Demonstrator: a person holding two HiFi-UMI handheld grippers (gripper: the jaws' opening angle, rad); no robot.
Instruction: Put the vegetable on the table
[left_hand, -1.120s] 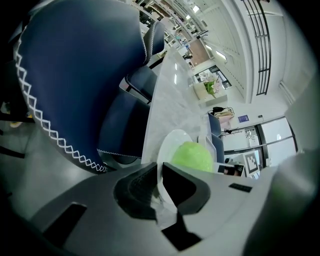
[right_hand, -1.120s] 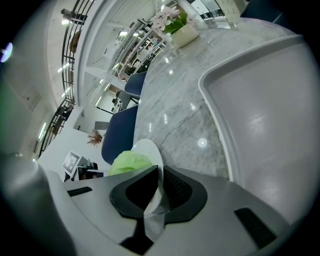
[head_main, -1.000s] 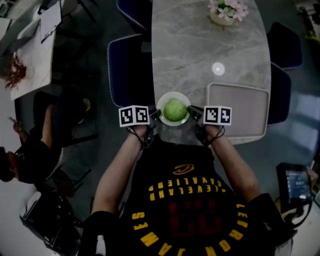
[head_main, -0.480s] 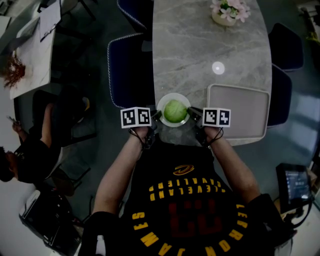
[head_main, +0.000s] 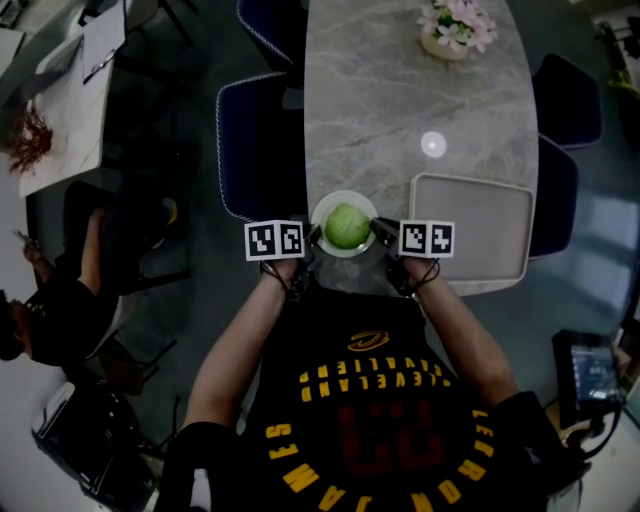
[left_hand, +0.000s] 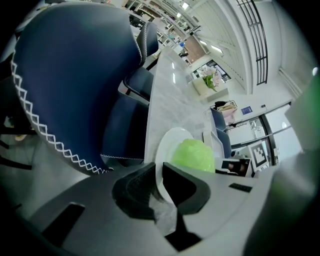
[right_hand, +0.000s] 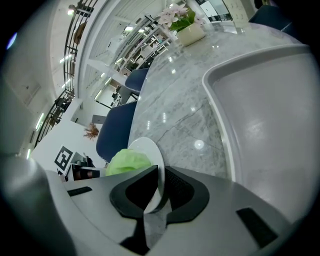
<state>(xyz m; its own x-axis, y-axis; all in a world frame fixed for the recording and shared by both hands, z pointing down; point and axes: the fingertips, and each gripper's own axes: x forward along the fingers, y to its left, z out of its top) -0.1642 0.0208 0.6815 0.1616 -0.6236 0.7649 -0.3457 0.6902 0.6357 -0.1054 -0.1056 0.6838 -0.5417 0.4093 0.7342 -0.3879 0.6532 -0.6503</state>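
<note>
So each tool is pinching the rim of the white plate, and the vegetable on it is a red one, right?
Not red: the vegetable on the white plate is pale green, as the head view shows. The left tool and the right tool do each pinch its rim.

The green vegetable (head_main: 347, 226) is sitting on a white plate (head_main: 345, 196); the desk (head_main: 400, 90) is showing grey marble veining.

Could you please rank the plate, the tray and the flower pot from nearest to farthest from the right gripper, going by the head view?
1. The plate: its right rim is clamped in the right gripper.
2. The tray: just to the gripper's right on the table.
3. The flower pot: at the table's far end.
</note>
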